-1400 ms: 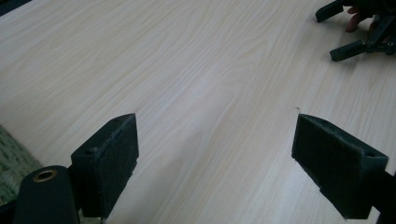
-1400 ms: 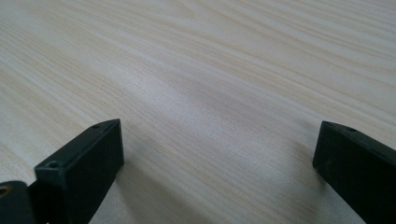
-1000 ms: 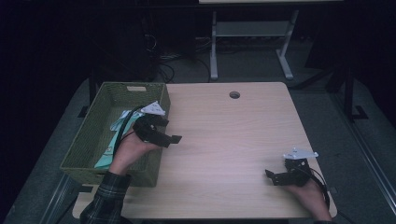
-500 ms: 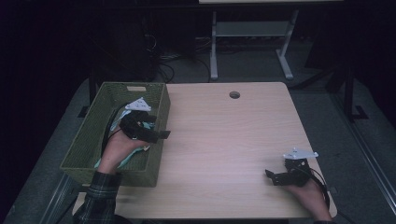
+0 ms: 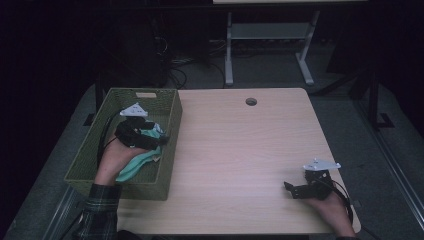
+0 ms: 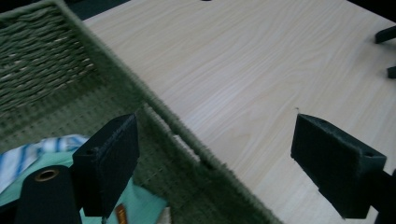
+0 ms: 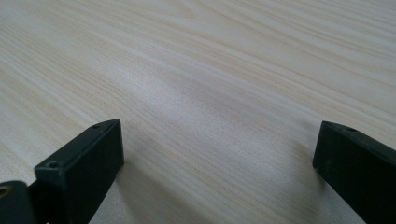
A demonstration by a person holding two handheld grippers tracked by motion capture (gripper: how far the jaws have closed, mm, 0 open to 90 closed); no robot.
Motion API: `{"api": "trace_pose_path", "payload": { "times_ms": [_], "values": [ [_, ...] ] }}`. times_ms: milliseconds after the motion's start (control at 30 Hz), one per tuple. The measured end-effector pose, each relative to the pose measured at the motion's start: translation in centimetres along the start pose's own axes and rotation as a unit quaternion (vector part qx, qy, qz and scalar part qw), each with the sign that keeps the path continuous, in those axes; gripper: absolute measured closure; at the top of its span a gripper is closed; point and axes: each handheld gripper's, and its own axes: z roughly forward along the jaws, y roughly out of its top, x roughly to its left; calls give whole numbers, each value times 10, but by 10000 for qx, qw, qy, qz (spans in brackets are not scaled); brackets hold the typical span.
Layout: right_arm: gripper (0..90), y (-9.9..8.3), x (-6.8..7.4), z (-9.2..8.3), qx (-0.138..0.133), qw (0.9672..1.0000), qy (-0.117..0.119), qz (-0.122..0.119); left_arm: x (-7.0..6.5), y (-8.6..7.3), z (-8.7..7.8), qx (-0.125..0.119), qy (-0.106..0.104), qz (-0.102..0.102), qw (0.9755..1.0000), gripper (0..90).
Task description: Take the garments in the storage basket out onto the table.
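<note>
This looks like a lab or office workroom. A pale wood-grain surface (image 5: 250, 150) with a cable hole (image 5: 251, 101) stands on grey carpet; at 12 o'clock are tangled cables (image 5: 195, 55) and a white desk frame (image 5: 267, 47).

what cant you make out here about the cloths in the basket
- High view: the left gripper and hand cover much of the teal cloth in the green basket; how many cloths lie there is unclear.
- Left gripper view: the striped cloth is cut off by the frame edge.
- Orange tag: too small to read.
</note>
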Motion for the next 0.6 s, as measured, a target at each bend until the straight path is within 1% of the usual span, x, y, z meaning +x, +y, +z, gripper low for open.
{"api": "trace_pose_path", "payload": {
  "times_ms": [67, 100, 233, 267, 300, 367, 400, 433, 467, 500, 533, 600],
  "values": [
    [13, 0, 0, 0, -2, 10000, -1, -2, 3, -2, -1, 5, 58, -40, 10000, 147],
    [13, 0, 0, 0, -3, 10000, -1, -5, 5, -3, -2, 15, 86, -11, 10000, 148],
    [13, 0, 0, 0, 3, 10000, 3, 5, 10, -7, -5, 13, 153, -93, 9998, 162],
    [13, 0, 0, 0, 2, 10000, 1, 4, 11, -8, -5, 29, 176, -75, 9998, 162],
    [13, 0, 0, 0, 0, 10000, 1, 1, 12, -9, -6, 49, 197, -113, 9997, 162],
    [13, 0, 0, 0, 0, 10000, 0, -1, 15, -12, -7, 61, 227, -113, 9997, 176],
    [13, 0, 0, 0, 1, 10000, 1, 3, 16, -13, -7, 53, 238, -139, 9996, 184],
    [13, 0, 0, 0, 0, 10000, 0, -2, 18, -14, -7, 85, 240, -102, 9996, 186],
    [13, 0, 0, 0, 0, 10000, 1, 2, 18, -15, -6, 83, 239, -147, 9996, 189],
    [13, 0, 0, 0, 0, 10000, 0, -1, 18, -15, -6, 83, 239, -147, 9996, 193],
    [13, 0, 0, 0, 1, 10000, 0, 3, 19, -17, -5, 117, 277, -179, 9994, 197],
    [13, 0, 0, 0, 2, 10000, 0, 4, 21, -19, -4, 147, 295, -148, 9993, 205]
  ]
}}
